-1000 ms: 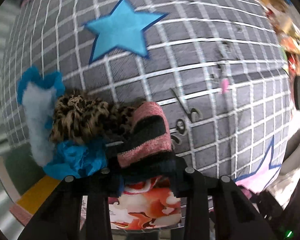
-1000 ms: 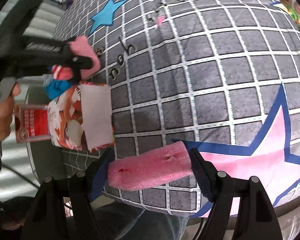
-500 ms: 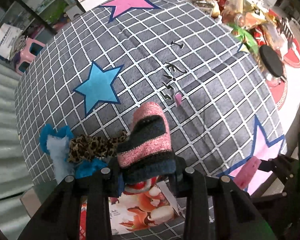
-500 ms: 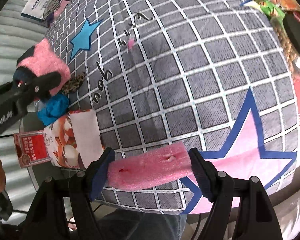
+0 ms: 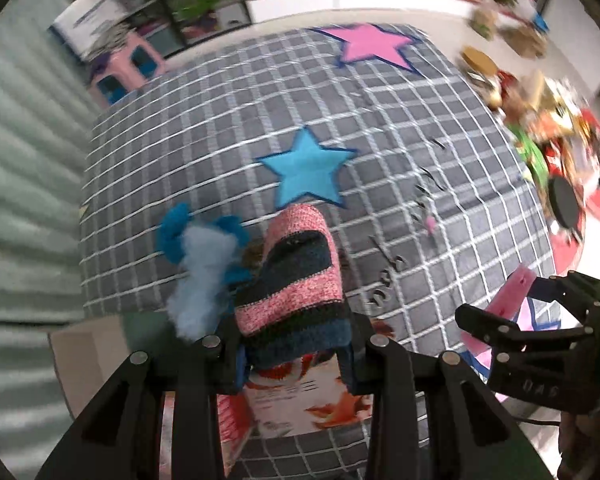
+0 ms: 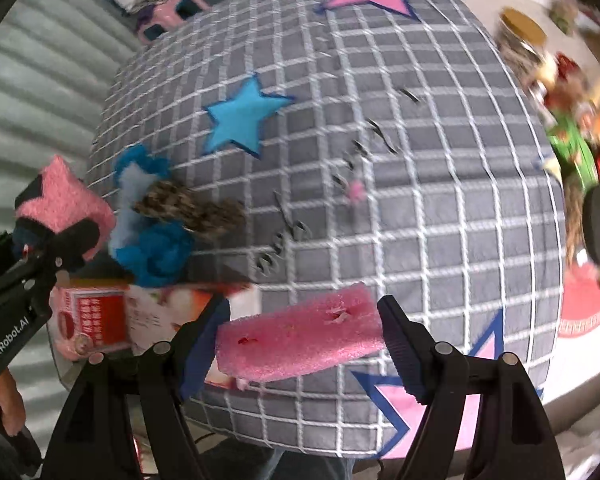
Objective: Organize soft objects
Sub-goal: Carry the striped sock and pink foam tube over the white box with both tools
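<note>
Left gripper (image 5: 296, 354) pinches a striped knitted sock (image 5: 296, 280); right gripper (image 6: 302, 340) clamps pink foam (image 6: 300, 340) — both above the checked cloth (image 6: 420, 220).

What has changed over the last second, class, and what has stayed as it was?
Both grippers have risen away from the grid cloth, so far more of it shows. The left gripper still grips the striped knit piece, the right gripper the pink foam block. Nothing was released. The blue fluffy pile and leopard-print piece lie unmoved.
</note>
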### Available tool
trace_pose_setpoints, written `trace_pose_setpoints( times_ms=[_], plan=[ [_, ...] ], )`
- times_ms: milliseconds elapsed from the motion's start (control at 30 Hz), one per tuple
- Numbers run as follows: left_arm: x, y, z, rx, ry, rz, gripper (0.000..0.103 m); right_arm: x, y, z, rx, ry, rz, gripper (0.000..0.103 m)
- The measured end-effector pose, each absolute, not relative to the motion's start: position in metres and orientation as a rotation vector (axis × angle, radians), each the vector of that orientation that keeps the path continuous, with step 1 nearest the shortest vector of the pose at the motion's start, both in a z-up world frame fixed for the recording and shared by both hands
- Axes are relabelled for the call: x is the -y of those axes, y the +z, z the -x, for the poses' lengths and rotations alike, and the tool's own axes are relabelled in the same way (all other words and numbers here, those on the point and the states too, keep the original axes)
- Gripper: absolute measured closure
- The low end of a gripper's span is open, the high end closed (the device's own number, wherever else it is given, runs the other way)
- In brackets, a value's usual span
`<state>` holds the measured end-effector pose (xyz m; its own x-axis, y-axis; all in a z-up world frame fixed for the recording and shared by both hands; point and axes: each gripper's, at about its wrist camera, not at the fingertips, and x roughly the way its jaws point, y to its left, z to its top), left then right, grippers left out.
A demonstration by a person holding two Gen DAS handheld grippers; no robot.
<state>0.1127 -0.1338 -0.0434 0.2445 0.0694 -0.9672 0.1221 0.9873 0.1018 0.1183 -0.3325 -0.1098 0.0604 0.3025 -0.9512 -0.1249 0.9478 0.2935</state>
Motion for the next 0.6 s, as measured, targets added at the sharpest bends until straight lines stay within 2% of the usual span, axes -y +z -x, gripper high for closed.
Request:
trace_pose_setpoints(
  times_ms=[600],
  plan=[
    [0.033,-0.008,-0.077,-1.258,0.142,0.018,0.066,0.193,-0.054,-0.119,-1.353,0.544,0.069,0.026]
  ],
)
